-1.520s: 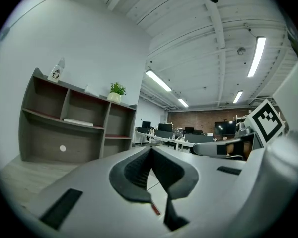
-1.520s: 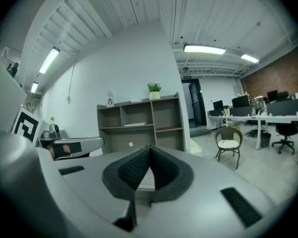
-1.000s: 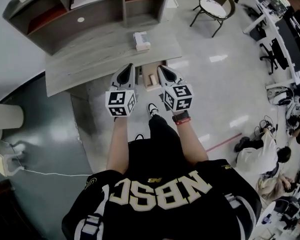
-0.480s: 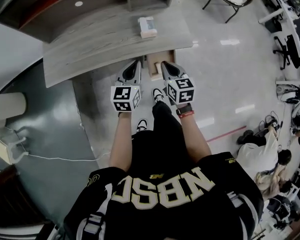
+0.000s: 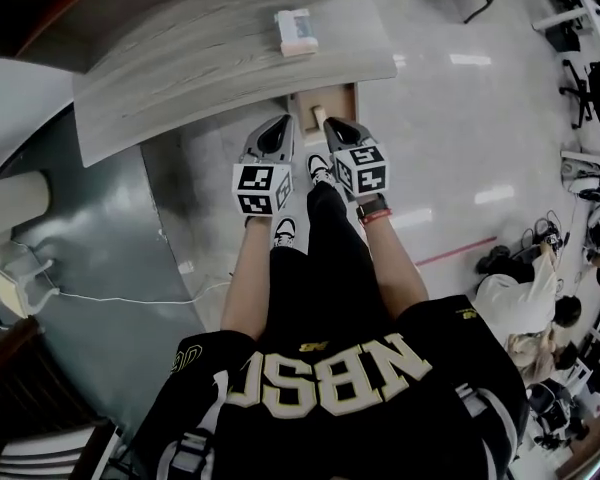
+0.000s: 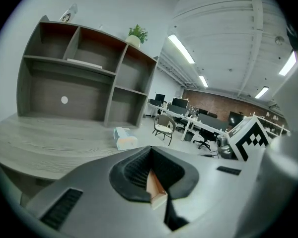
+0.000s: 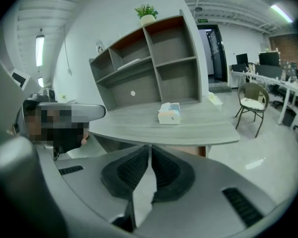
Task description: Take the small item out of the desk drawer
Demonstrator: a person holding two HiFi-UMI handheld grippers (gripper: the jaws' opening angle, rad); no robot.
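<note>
The drawer stands open below the front edge of the desk. The small item lies inside it; its shape is too small to make out. It sits just ahead of both gripper tips and between them, apart from each.

Left gripper: jaw tips pressed together, nothing pinched. The drawer's wood shows through the gap behind the tips in the left gripper view.

Right gripper: jaws parted by a narrow slit, having just been opening, with nothing between them.

Compared with one second ago, both grippers sit lower and farther from the head camera. The drawer, then level with their tips, is now ahead of them. The tissue box is unmoved on the desk.
</note>
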